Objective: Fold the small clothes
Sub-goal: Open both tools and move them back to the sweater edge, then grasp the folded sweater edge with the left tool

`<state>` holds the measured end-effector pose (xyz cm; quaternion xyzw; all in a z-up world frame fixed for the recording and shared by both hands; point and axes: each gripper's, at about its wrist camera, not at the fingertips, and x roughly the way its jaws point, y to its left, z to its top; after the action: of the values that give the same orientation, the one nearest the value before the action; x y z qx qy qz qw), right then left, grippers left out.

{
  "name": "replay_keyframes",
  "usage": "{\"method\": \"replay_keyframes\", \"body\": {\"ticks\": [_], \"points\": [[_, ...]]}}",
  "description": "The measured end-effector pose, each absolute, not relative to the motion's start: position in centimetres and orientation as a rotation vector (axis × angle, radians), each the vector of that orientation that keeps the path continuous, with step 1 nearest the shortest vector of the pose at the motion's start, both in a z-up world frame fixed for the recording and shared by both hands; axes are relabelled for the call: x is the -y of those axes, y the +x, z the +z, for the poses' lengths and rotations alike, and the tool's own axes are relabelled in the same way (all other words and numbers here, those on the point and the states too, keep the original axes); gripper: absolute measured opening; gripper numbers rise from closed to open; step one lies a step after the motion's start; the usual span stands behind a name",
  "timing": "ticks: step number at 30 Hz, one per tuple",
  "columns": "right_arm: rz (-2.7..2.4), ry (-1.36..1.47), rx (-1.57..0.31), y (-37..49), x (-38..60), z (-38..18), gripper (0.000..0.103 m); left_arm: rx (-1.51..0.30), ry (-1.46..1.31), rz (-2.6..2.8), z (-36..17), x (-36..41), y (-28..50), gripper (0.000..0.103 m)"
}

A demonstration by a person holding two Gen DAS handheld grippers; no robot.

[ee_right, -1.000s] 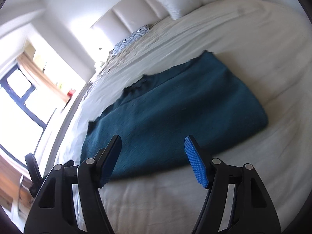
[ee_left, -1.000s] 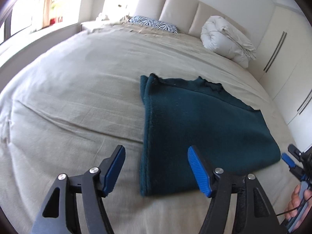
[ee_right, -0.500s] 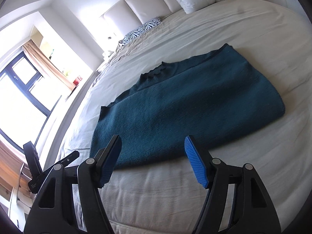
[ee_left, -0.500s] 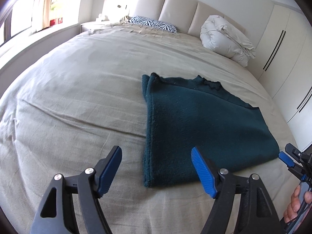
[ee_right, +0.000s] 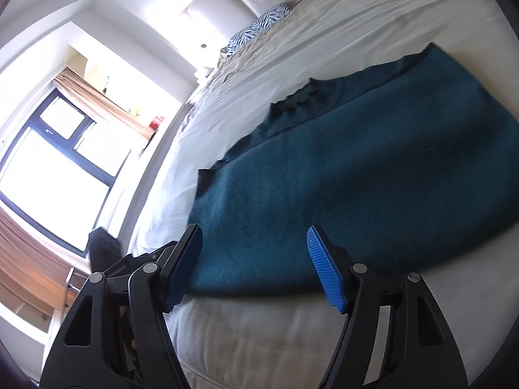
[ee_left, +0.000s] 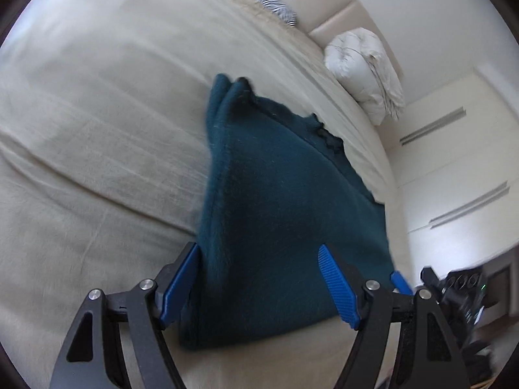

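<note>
A dark teal knitted garment (ee_left: pixel 275 214) lies folded flat on the beige bed (ee_left: pixel 97 129). It also shows in the right wrist view (ee_right: pixel 373 188). My left gripper (ee_left: pixel 259 287) is open and straddles the garment's near left corner, low over the fabric. My right gripper (ee_right: pixel 254 264) is open over the garment's near edge, at its left part in that view. Both grippers hold nothing. The right gripper's blue tip shows in the left wrist view (ee_left: pixel 400 283) at the garment's right end.
A white folded duvet (ee_left: pixel 366 71) and a zebra pillow (ee_left: pixel 269 3) lie at the headboard. White wardrobe doors (ee_left: pixel 454 178) stand right of the bed. A window (ee_right: pixel 55 168) with a sill is left of the bed. The bed's front edge (ee_right: pixel 259 340) is close below.
Both grippers have moved forward and down onto the garment's near edge and have tilted. Their jaws stay open. The garment has not moved.
</note>
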<state>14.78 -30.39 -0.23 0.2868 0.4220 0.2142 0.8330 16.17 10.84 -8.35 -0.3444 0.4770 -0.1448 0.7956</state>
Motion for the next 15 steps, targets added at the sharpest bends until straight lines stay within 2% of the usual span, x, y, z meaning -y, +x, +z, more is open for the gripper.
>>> {"method": "replay_keyframes", "body": {"ticks": [3,5,15], "points": [[0.490,0.613,-0.898,16.4,30.1,0.0,0.067,-1.043,-0.800,-0.331,-9.0,-11.7,17.4,0.076],[0.506,0.613,-0.901,17.2,29.8,0.1,0.067,-1.077,-0.804,-0.330,-9.5,-11.9,18.1,0.072],[0.554,0.618,-0.951,19.4,28.0,-1.4,0.067,-1.095,-0.815,-0.384,-10.0,-11.2,18.6,0.072]]}}
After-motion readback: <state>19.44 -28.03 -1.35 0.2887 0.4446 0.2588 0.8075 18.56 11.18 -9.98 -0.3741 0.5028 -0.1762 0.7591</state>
